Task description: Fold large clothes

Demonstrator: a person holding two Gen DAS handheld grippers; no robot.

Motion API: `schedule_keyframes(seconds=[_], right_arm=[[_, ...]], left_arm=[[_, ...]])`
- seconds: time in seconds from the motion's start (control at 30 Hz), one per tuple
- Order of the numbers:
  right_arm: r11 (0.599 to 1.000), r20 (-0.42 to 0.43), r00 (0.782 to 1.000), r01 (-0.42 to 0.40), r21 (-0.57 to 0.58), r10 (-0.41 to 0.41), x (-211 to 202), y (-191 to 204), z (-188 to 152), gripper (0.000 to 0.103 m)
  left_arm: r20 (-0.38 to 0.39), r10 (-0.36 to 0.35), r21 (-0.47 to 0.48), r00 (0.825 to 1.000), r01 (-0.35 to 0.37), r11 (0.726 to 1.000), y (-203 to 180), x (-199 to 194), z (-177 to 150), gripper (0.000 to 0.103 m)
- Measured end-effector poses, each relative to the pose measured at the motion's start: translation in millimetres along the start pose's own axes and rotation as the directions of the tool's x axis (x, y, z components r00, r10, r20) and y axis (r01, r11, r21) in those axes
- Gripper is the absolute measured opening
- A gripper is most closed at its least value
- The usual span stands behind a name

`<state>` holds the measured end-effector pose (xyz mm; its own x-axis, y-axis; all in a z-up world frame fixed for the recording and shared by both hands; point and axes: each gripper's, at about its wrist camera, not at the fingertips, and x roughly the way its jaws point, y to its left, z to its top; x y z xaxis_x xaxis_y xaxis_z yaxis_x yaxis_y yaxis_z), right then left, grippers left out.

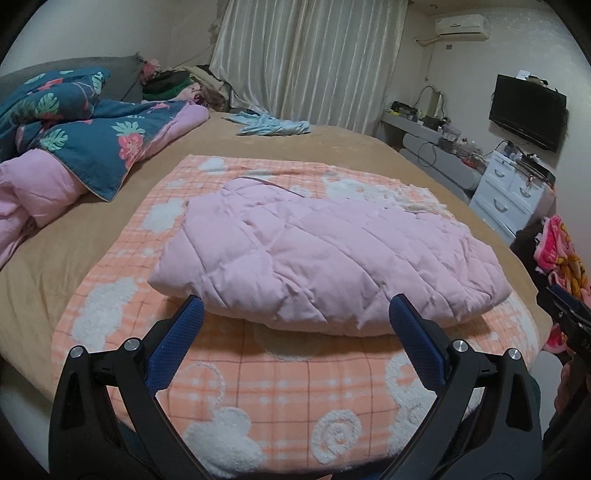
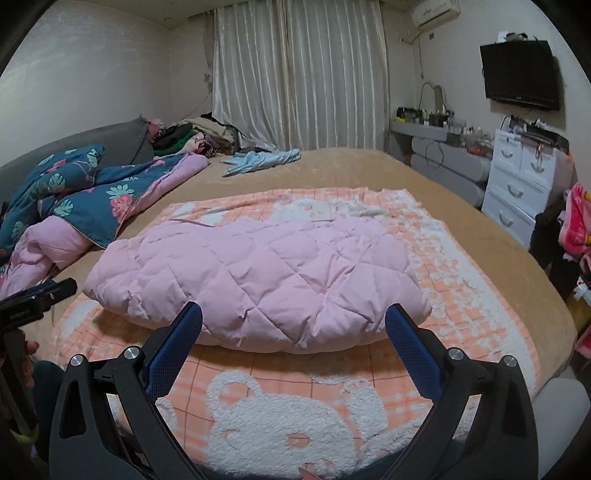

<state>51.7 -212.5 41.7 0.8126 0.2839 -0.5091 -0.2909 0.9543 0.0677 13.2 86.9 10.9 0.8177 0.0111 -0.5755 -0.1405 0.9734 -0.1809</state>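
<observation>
Folded pink quilted jacket [image 1: 325, 258] lies mid-bed on orange checked blanket [image 1: 295, 398], just beyond left gripper [image 1: 295, 314] and right gripper [image 2: 295, 317], both spread wide, holding nothing.

No readable text showing anywhere, a small logo on the air conditioner [image 1: 461, 25] staying too blurred to make out, faint white lettering on the left claw's [image 2: 35, 306] black body in the right wrist view blurring past reading

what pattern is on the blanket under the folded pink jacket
Orange-and-white check with fluffy white bears on the blanket under the jacket, clearest in the right wrist view.
</observation>
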Motion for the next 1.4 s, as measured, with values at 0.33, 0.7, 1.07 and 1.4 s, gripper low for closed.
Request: schedule_keyframes(seconds=[0.33,0.7,1.07,1.4], right_arm=[[0.998,-0.060,0.997,-0.045,-0.042,0.043,-1,17,-28,0.099],[0.996,-0.084,0.993,-0.088,-0.022,0.085,4,23,-37,0.099],[0.995,-0.080,0.993,-0.092,-0.025,0.090,3,26,-37,0.099],[0.995,-0.087,0.992,-0.093,-0.022,0.091,4,27,-37,0.099]], left_arm=[[-0.030,-0.049,0.056,0.998,0.051,0.997,-30,0,-31,0.094],[-0.046,-0.055,0.074,0.997,0.058,0.996,-41,5,-41,0.094],[-0.057,-0.051,0.073,0.997,0.055,0.996,-40,5,-40,0.094],[-0.054,-0.034,0.076,0.998,0.038,0.996,-38,2,-40,0.094]])
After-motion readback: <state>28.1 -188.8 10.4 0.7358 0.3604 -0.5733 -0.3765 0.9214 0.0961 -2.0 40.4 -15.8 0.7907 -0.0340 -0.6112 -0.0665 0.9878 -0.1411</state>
